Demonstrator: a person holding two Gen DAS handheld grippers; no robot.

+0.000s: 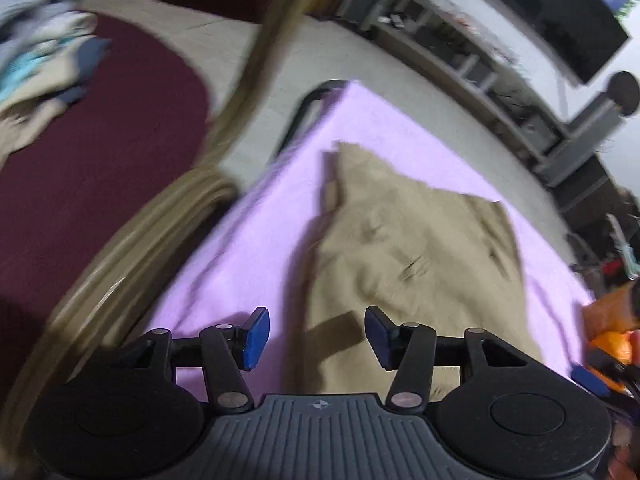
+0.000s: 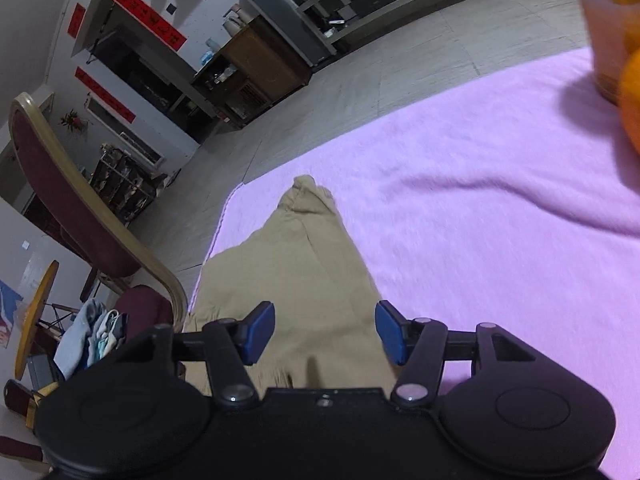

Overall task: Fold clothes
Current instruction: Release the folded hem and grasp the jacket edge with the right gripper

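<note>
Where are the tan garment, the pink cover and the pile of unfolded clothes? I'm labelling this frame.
tan garment (image 1: 416,248), left wrist view, middle of the cloth.
pink cover (image 2: 500,208), right wrist view, bare stretch.
pile of clothes (image 1: 44,52), left wrist view, middle of the heap.

Table under a pink cloth (image 1: 248,248), tan garment (image 1: 416,256) flat on it.

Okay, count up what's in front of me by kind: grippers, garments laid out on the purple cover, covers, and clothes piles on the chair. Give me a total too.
Grippers: 2, the left gripper and the right gripper, both open
Tan garments on the cover: 1, tan garment
Purple covers: 1, purple cover
Clothes piles on a chair: 1, clothes pile
Total: 5
</note>
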